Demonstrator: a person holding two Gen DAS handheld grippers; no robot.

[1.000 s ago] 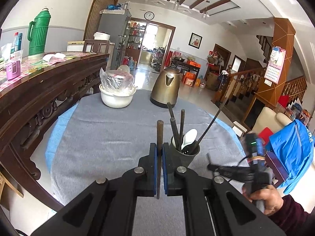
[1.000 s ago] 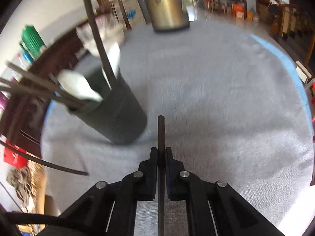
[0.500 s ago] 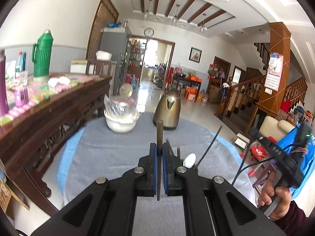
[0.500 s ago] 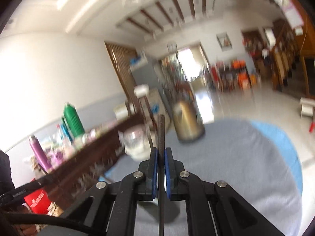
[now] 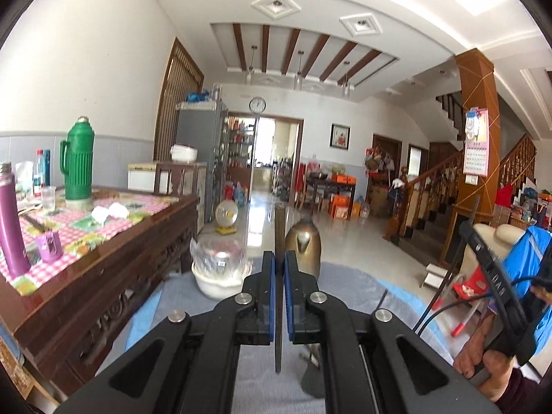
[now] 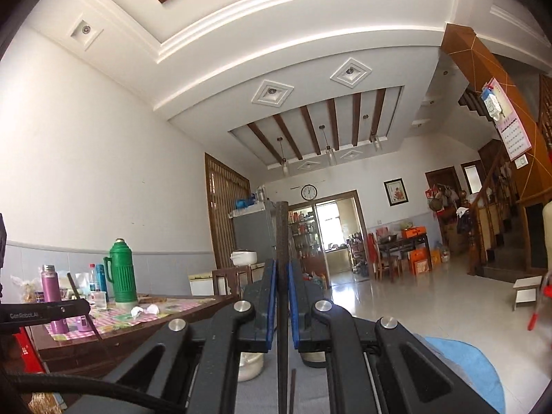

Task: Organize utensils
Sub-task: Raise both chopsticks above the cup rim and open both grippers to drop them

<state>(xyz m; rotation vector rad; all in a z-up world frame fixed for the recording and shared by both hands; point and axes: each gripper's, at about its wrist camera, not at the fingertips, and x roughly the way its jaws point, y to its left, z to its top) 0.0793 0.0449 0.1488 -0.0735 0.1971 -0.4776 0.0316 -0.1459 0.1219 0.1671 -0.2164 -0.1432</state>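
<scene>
The round desk (image 5: 348, 279), draped in a grey cloth over a blue one, is lying low in front of both cameras, mostly hidden behind the black frames of the two tools. Beside it on the left, a long carved wooden sideboard (image 5: 103, 276) is carrying a pink checked cloth, a tall green thermos (image 5: 78, 162) and a purple flask (image 5: 12, 220).

At the far edge of the desk, a bronze-coloured kettle (image 5: 305, 248) is standing just to the right of a white bowl (image 5: 217, 281) that is holding a crumpled clear bag.

The left tongs (image 5: 279, 269) are clenched on a dark chopstick (image 5: 278, 241), which is running straight up between the blue pads and poking out above them, in line with the kettle behind. The right tongs (image 6: 283, 272) are likewise clamped on a second dark chopstick (image 6: 282, 231), its blunt tip pointing up toward the ceiling beams and the wall clock. Both are raised above the desk and tilted upward into the room.

At the right edge of the left view, the person's right hand (image 5: 483, 355) is gripping the other tool's handle.
</scene>
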